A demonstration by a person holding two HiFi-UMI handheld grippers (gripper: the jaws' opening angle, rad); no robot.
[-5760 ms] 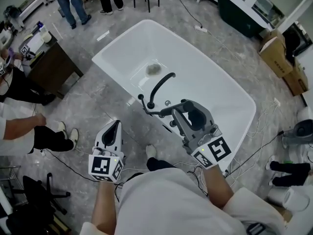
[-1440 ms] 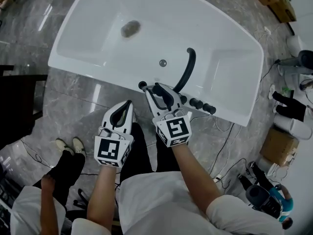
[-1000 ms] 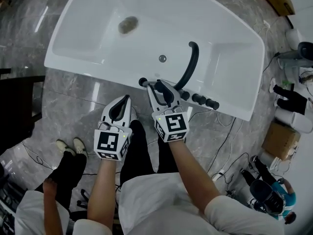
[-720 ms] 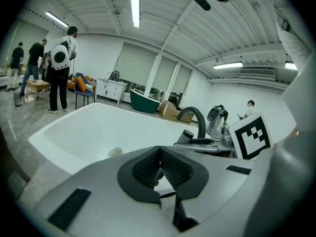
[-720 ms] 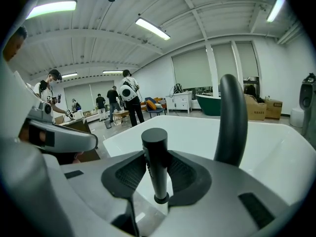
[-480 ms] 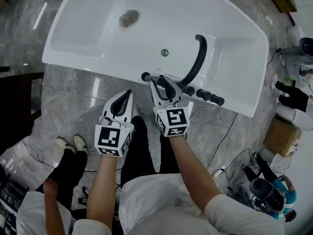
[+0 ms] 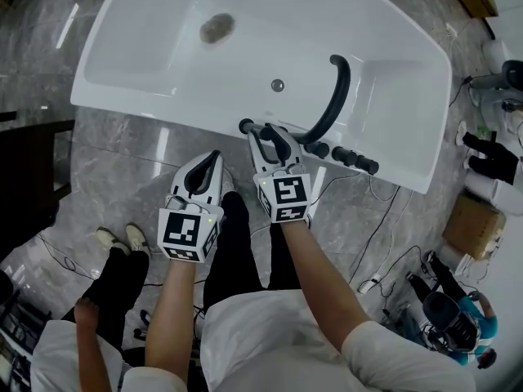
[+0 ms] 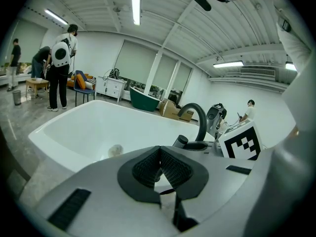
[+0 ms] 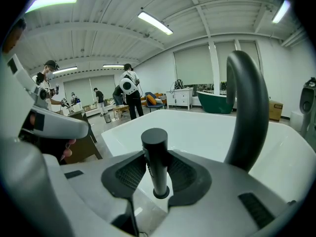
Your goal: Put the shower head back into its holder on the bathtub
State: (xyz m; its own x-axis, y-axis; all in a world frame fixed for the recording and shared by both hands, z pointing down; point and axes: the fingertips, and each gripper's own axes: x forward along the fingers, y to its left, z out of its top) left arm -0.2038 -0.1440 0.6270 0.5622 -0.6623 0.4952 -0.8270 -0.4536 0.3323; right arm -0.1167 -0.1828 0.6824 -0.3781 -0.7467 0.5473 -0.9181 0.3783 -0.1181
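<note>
Right gripper view: right claw (image 9: 157,168) clamps shower head (image 9: 155,141) upright at near rim of bathtub (image 9: 197,132). Left claw (image 8: 159,155) closed, empty.

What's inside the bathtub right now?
Inside the bathtub I can see a grey drain on the floor and a small round fitting by the near wall. The black spout arches over the basin and covers a strip of it underneath.

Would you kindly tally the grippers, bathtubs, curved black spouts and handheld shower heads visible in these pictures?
Grippers: 2 (left gripper, right gripper)
Bathtub: 1
Curved black spout: 1
Shower head: 1
Total: 5
</note>
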